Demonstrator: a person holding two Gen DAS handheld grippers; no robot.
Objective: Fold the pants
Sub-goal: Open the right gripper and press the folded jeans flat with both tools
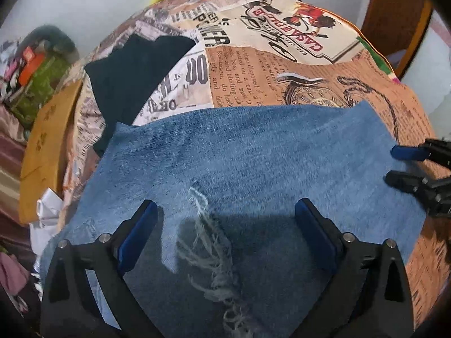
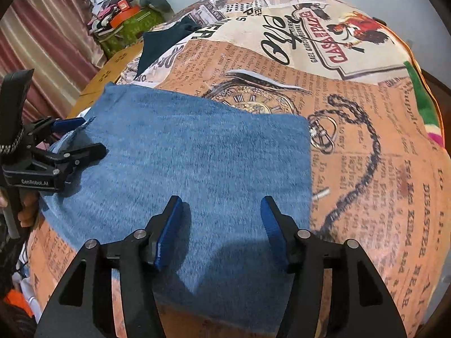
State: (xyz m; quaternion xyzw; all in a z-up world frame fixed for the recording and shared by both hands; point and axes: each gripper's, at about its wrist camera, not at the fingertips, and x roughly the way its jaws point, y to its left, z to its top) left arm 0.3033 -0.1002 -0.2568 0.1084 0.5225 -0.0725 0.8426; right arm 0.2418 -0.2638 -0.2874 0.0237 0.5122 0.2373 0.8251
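The blue denim pants (image 1: pixel 253 152) lie folded into a flat rectangle on the newspaper-print cloth (image 1: pixel 282 70); a frayed tear (image 1: pixel 208 242) shows near me. They also show in the right wrist view (image 2: pixel 197 155). My left gripper (image 1: pixel 227 217) is open just above the denim near the tear; it also shows at the left of the right wrist view (image 2: pixel 84 136). My right gripper (image 2: pixel 221 208) is open and empty over the near right part of the denim; it also shows at the pants' right edge in the left wrist view (image 1: pixel 391 164).
A dark navy garment (image 1: pixel 135 76) lies on the cloth beyond the pants. A brown cardboard piece (image 1: pixel 48 146) and a green patterned bag with clutter (image 2: pixel 126 25) sit at the left. Curtains (image 2: pixel 42 42) hang at the far left. A wooden frame (image 1: pixel 394 14) stands at the back right.
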